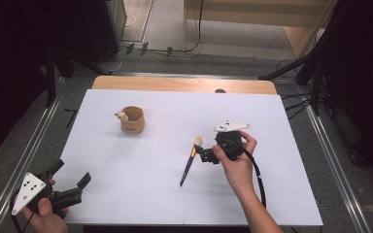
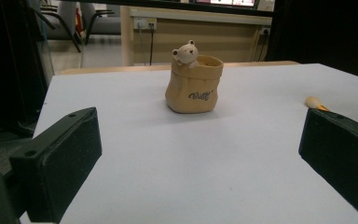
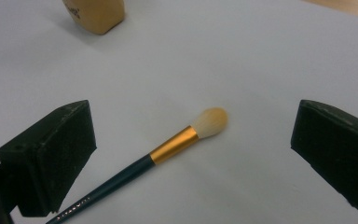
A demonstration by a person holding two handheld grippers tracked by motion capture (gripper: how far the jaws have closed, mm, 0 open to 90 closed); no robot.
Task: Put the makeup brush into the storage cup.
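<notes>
High view has a smooth matte white surface (image 1: 141,194) w/ a tan wood strip along its far edge. Upper left of center sits a small tan pot (image 1: 132,120), sack-shaped w/ soft wrinkly-looking sides, prob ceramic, dark script lettering on the front and a little pale bear figure (image 1: 121,115) peeking over the rim. Can't tell what's inside, the interior isn't visible.

Makeup brush (image 1: 189,161) lies flat mid-frame: fluffy cream bristle tip, shiny gold ferrule, slim dark handle w/ tiny print, angled toward lower left.

Right tongs (image 1: 205,154) sit just beside the brush, right of it, blocky black jaws spread wide, bristle end btw them in the right gripper view. Left tongs (image 1: 80,188) at lower left corner, also spread, nothing pinched, well apart from the pot.
</notes>
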